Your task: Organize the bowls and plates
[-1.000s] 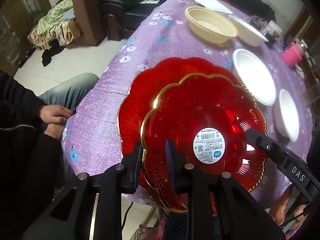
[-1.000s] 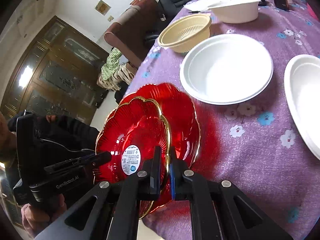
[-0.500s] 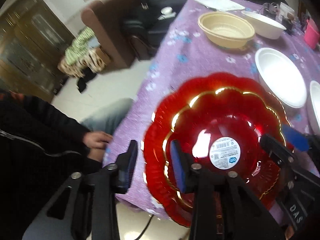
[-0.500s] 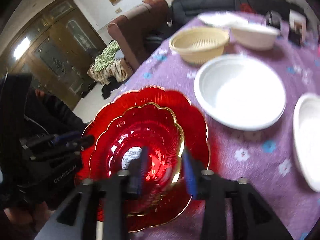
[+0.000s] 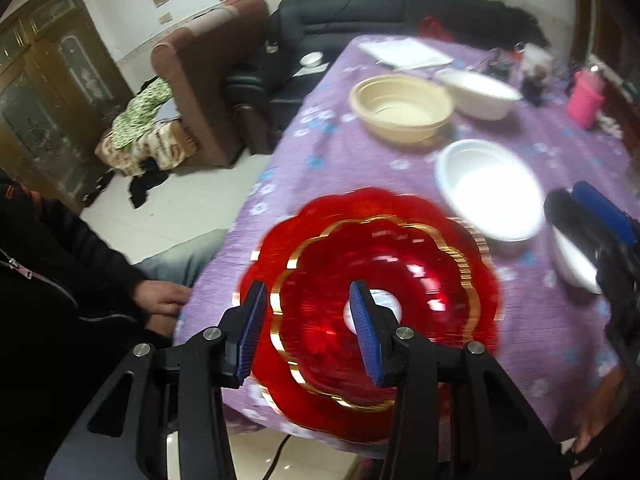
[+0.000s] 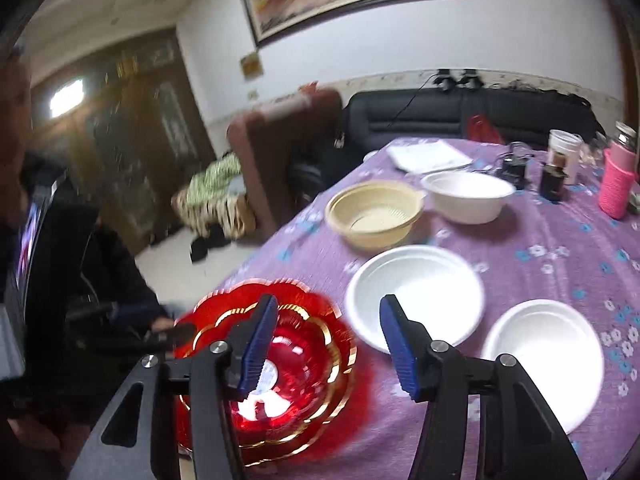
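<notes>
Now the two red plates (image 5: 400, 280) sit nested at the near edge of the table (image 5: 320, 168), the smaller one inside the larger. The left gripper (image 5: 308, 332) and right gripper (image 6: 328, 344) hang above them, jaws opening with nothing pinched. Motion blur hides whether the stack lies quite flat. Two white plates (image 6: 416, 292) lie just beside it.

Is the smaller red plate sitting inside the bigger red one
Yes, the smaller red plate lies nested in the larger red plate, whose scalloped rim shows all around it on the purple tablecloth.
</notes>
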The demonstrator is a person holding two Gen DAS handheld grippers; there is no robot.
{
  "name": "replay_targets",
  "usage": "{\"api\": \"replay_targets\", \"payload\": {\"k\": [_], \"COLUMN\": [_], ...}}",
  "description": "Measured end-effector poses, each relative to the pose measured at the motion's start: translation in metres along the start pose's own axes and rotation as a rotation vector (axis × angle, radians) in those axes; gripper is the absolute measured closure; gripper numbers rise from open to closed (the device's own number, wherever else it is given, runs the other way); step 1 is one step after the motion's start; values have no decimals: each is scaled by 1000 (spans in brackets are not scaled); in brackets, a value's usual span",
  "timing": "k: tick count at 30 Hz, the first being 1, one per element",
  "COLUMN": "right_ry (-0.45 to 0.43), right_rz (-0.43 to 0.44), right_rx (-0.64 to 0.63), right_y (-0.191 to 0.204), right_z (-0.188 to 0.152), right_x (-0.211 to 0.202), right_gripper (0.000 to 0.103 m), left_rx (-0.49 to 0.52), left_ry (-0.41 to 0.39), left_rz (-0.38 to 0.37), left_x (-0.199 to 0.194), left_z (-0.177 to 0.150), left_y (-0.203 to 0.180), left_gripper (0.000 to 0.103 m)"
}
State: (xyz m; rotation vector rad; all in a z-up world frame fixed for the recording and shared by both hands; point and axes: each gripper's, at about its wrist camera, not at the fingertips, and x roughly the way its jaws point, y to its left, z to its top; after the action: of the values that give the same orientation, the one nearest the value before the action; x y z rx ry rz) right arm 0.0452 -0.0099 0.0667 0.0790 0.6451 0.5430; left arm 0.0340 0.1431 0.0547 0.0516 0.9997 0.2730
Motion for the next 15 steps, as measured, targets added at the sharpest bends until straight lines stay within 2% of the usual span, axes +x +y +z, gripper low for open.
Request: {"api": "replay_targets", "payload": {"k": [3,6,15], "right_ry": [-64,-95,-129], "right_rz": [0,15,-52], "right_rx": [57,117,225], "right_y": [-27,-53,-125], "right_z": [1,-4,-23], "right_x": [-20,-34,-58], "right_gripper": [44,43,42], "left_rx": [-13,-5,29], "left_ry": [-21,-44,-59], "left_rz": [-60,-101,-230], "left_x": [-8,-19,-29], "left_z": [-4,-11,-17], "left_y": [-13,-32,-94], "left_gripper": [54,54,54]}}
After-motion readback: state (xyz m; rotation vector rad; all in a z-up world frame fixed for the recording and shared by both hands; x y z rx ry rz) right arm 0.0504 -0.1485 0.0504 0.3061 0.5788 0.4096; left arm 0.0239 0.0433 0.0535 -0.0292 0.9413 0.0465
